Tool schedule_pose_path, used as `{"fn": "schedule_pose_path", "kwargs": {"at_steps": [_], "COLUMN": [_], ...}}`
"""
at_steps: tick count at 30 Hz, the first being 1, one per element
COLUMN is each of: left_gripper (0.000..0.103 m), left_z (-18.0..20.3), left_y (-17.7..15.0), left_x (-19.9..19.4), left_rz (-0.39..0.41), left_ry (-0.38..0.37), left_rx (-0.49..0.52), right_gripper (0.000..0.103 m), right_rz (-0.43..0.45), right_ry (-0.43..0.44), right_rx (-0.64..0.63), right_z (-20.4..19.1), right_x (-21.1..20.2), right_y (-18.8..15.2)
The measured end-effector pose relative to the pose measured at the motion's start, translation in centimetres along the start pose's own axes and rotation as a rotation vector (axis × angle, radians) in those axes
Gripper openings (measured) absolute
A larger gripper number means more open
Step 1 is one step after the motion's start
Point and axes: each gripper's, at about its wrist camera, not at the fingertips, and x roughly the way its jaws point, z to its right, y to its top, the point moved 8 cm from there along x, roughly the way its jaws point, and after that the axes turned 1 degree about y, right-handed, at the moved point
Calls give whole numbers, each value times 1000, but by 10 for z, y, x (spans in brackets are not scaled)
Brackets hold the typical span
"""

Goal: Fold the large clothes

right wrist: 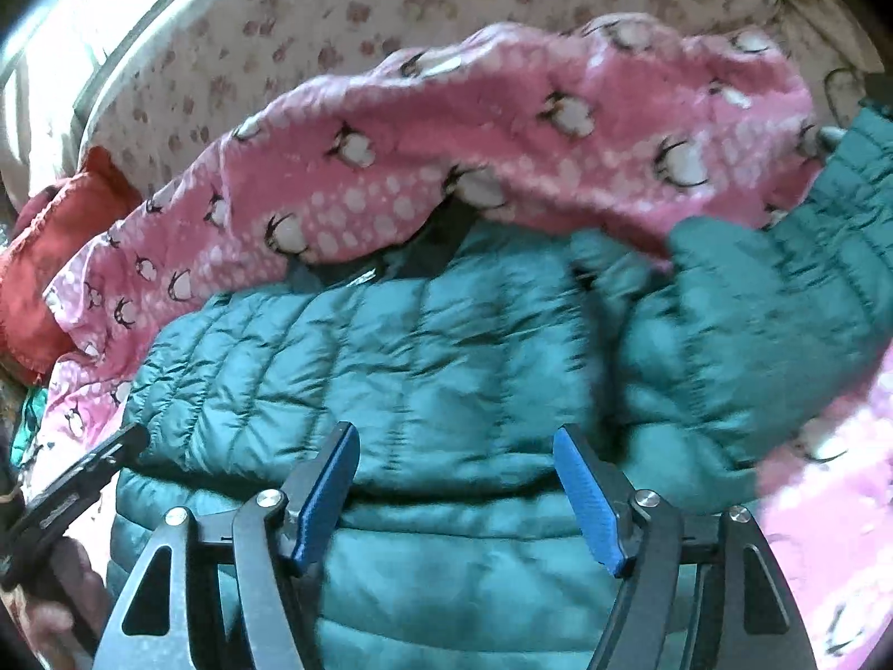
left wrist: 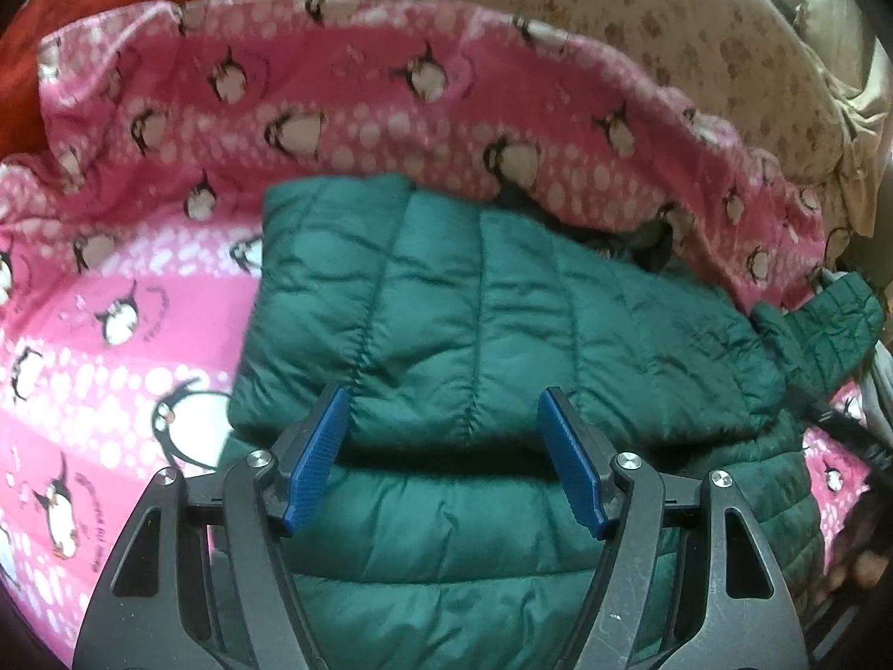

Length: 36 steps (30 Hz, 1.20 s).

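Both claws, left gripper [left wrist: 443, 419] and right gripper [right wrist: 455, 458], gape over the folded green puffer jacket [left wrist: 474, 301]; its collar hides beneath the penguin blanket [left wrist: 346, 95] ahead.

Jacket [right wrist: 446, 346] motion-blurred at right of right wrist view; collar tucked under blanket [right wrist: 502, 128]; lower part cut off by bottom edge.

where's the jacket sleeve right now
In the left wrist view, the sleeve sticks out at the right edge of the green puffer jacket, lying on the pink penguin blanket.
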Motion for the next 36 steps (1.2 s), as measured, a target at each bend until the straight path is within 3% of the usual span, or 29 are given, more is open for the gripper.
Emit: {"fn": "schedule_pose_path", "kwargs": {"at_steps": [6,14,18,27,36], "left_gripper": [71,71,71,71,79], "left_z": [3,1,0,1,5], "left_y": [-5,-4,-4,-4,-5], "left_x": [7,9,9,11,15], "left_rz": [2,-1,-1,-3,-3], "left_ry": [32,17,18,19,20], "left_rx": [35,22,26,24,42], "right_gripper": [70,70,70,70,67], "right_rz": [67,175,183,246,223], "right_ry": [-101,-325,-402,-470,-446], "right_rx": [99,283,368,385,424], "right_z": [78,216,268,322,348], "right_x": [-27,-62,-62,-64,-32], "right_y": [21,57,59,86,104]}}
